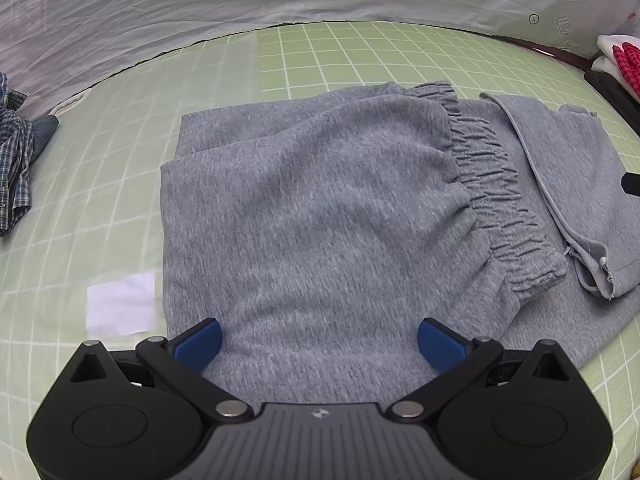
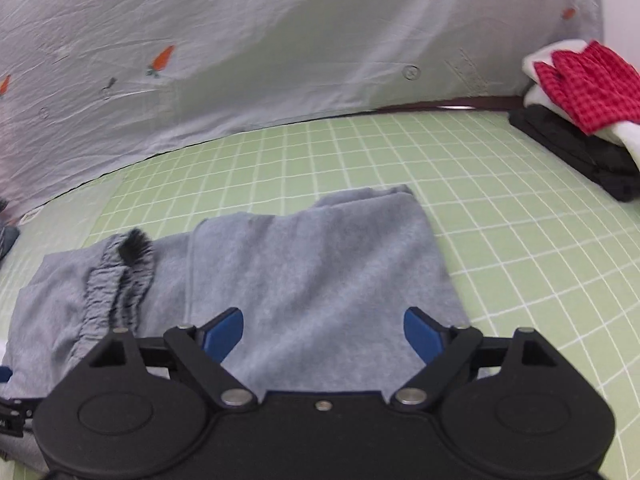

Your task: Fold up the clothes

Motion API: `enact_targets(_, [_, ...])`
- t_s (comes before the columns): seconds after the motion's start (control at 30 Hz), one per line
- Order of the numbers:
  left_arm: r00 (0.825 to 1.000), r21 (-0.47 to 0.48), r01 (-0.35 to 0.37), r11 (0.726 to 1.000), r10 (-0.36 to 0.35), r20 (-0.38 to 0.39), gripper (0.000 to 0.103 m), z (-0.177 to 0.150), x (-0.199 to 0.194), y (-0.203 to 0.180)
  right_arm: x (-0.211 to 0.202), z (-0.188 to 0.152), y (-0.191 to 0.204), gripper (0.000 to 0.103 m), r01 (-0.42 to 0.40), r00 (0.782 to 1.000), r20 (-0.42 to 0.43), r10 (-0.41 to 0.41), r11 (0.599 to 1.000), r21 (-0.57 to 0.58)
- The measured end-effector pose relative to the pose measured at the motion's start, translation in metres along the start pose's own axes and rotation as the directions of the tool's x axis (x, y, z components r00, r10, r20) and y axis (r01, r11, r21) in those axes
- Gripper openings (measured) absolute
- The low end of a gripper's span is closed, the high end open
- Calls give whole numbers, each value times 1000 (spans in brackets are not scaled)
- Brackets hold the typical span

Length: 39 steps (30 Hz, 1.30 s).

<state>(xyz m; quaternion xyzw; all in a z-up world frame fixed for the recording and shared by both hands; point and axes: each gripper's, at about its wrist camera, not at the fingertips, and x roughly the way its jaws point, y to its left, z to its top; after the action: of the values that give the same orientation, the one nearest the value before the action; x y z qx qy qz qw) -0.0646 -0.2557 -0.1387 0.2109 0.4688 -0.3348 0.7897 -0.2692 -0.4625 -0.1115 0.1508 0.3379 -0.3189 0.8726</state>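
Observation:
Grey sweatpants lie partly folded on a green grid mat, with the ruched elastic waistband running diagonally and a folded leg panel at the right. My left gripper hovers open over the near edge of the pants, blue pads wide apart with nothing between them. In the right wrist view the same pants spread ahead, waistband at the left. My right gripper is open above the folded leg panel, holding nothing.
A plaid shirt is bunched at the mat's left edge. A white paper patch lies near the pants. At the right, black, white and red checked clothes are stacked. A pale sheet hangs behind the mat.

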Motion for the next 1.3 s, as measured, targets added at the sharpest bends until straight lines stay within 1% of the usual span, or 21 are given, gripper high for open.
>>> enact_targets(0.17, [1000,-22,-13,1000,13,-6,103,4,1,-2,14,-5,-41,87,97,994,-47,-94,992,79])
enact_targets(0.27, [1000,-32,-18,999,18,-10,103,6,2,-2,22,-7,-66,82,157,986,-78,-148,980,124])
enact_targets(0.3, [1000,-35,-19,999,19,-10,103,6,2,-2,25,-8,-73,76,172,983,-88,-161,976,135])
enact_targets(0.33, [1000,-37,-20,999,19,-9,103,6,1,-2,25,-9,-74,68,157,985,-91,-147,979,127])
enact_targets(0.37, [1000,-38,-20,999,20,-9,103,6,1,-2,26,-9,-74,62,135,988,-90,-125,983,123])
enact_targets(0.4, [1000,-39,-21,999,20,-9,103,5,1,-2,26,-10,-74,58,114,991,-88,-104,986,120])
enact_targets(0.43, [1000,-41,-22,999,21,-9,103,6,1,-3,26,-10,-74,57,98,992,-85,-88,988,122])
enact_targets(0.47, [1000,-44,-23,999,22,-9,103,5,0,-3,27,-9,-74,55,92,993,-85,-82,988,120])
enact_targets(0.5, [1000,-46,-24,999,23,-8,103,5,0,-3,27,-8,-73,50,87,993,-85,-77,989,120])
enact_targets(0.57, [1000,-49,-25,999,25,-6,103,5,1,-2,27,-7,-74,35,74,995,-81,-64,989,129])
enact_targets(0.6, [1000,-49,-26,998,25,-4,103,5,0,-2,26,-7,-75,17,65,995,-79,-54,989,136])
enact_targets(0.63, [1000,-49,-26,998,26,-4,103,5,0,-2,26,-6,-76,11,44,996,-78,-33,988,147])
enact_targets(0.7, [1000,-51,-26,998,26,-4,103,5,0,-2,24,-5,-72,10,52,996,-78,-41,989,135])
enact_targets(0.8, [999,-53,-33,998,32,-15,103,6,-1,-3,15,1,-63,10,59,997,-49,-55,994,87])
enact_targets(0.93, [999,-51,-49,998,47,-27,103,10,-5,-1,-3,14,-50,9,16,1000,21,-17,996,89])
enact_targets(1.0, [997,-39,-72,997,71,-10,103,13,-10,0,-11,21,-39,9,-9,999,52,5,997,73])
enact_targets(1.07, [996,-31,-80,996,81,28,103,17,-20,4,-20,30,-23,9,-61,994,90,55,995,74])
enact_targets(1.17, [996,-59,-53,997,57,72,103,19,-34,19,-28,41,7,9,-153,981,127,144,986,65])
enact_targets(1.23, [994,-72,-48,996,55,91,103,21,-40,30,-30,47,37,9,-221,967,134,215,975,29])
enact_targets(1.3, [993,-78,-54,995,62,101,103,19,-45,38,-26,49,69,9,-281,952,124,280,960,-8])
